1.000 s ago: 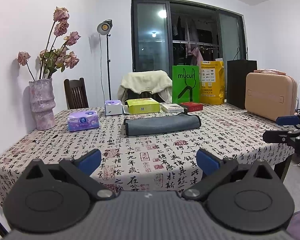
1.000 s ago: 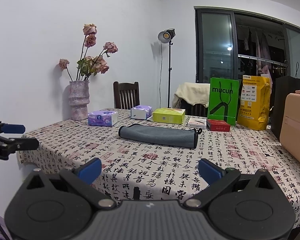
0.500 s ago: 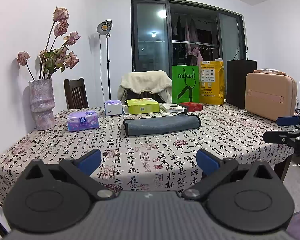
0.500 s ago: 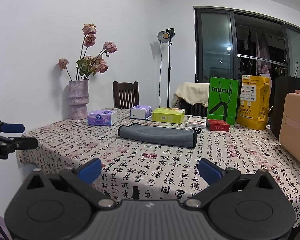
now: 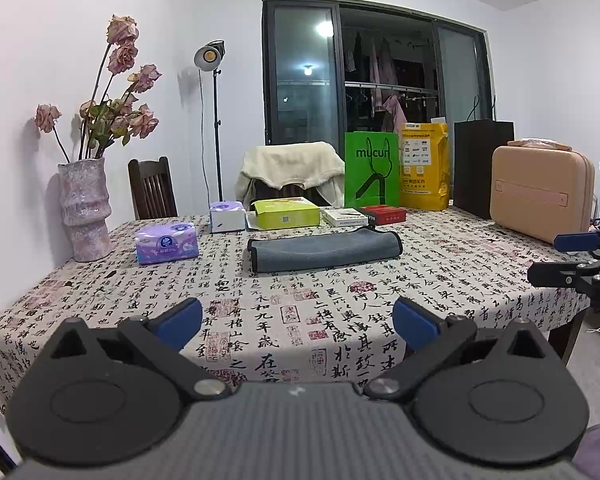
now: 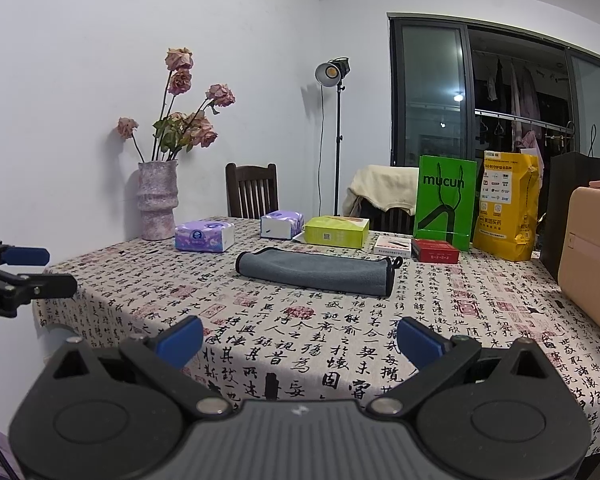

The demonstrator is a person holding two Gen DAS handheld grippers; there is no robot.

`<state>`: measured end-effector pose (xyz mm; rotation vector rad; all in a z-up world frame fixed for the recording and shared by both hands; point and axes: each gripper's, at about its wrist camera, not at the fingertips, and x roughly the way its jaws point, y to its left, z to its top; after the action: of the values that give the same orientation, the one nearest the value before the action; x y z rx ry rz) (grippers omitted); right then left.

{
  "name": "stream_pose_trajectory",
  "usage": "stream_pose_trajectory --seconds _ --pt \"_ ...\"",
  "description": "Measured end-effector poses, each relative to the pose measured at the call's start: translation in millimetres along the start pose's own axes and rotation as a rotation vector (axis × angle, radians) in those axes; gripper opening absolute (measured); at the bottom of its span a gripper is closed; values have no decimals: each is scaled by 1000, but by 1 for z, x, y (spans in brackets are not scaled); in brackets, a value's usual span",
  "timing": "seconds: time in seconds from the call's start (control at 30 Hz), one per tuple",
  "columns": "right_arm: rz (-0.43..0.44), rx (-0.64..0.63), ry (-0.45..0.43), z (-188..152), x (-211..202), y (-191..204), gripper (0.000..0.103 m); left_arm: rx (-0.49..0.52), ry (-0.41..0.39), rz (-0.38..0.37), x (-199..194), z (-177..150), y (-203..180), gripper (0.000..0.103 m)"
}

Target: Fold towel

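A grey towel (image 5: 324,251) lies folded into a long narrow strip in the middle of the table; it also shows in the right wrist view (image 6: 316,271). My left gripper (image 5: 298,322) is open and empty, held back over the table's near edge, well short of the towel. My right gripper (image 6: 300,338) is open and empty too, also near the front edge. Each gripper shows at the side of the other's view: the right one (image 5: 572,258) and the left one (image 6: 28,268).
The table (image 5: 284,320) has a calligraphy-print cloth. Behind the towel stand tissue packs (image 5: 167,243), a yellow-green box (image 5: 286,213), small boxes (image 5: 382,215), a green bag (image 5: 371,174), a yellow bag (image 5: 423,164). A vase (image 5: 85,210) stands left, a tan case (image 5: 542,198) right.
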<state>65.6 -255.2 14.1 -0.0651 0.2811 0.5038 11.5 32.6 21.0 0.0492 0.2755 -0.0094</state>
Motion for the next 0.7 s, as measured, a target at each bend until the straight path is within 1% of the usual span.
stream_pose_trajectory --seconds 0.33,0.7 --pt "0 -2 2 0 0 1 103 -1 -9 12 -2 1 1 103" --pt "3 -4 5 -1 2 2 103 0 -13 9 -3 2 0 103"
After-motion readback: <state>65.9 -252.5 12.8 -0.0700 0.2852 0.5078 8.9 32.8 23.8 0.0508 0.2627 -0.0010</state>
